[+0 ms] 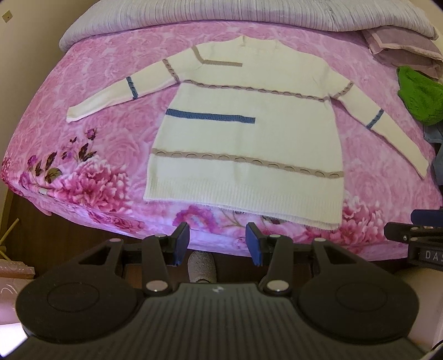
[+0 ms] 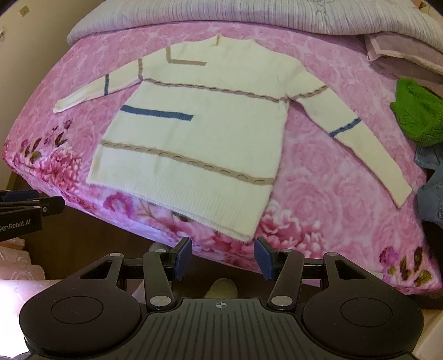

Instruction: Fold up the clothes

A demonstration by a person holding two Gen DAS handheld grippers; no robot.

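Note:
A cream knit sweater (image 1: 243, 138) (image 2: 193, 133) with beige and blue stripes lies flat on the pink floral bedspread (image 1: 97, 155) (image 2: 318, 171). Both sleeves spread outward and its hem reaches the bed's near edge. My left gripper (image 1: 218, 243) hovers open just in front of the hem's middle, nothing between its blue pads. My right gripper (image 2: 223, 259) is open too, below the hem's right corner, apart from the fabric. Each gripper shows at the other view's side edge.
A folded lilac quilt (image 1: 249, 13) (image 2: 249, 16) lies along the bed's far end. At the right sit a green knit garment (image 1: 418, 94) (image 2: 415, 113), denim clothing (image 2: 432, 191) and a mauve cloth (image 1: 401, 47). Dark bed frame and floor lie below the grippers.

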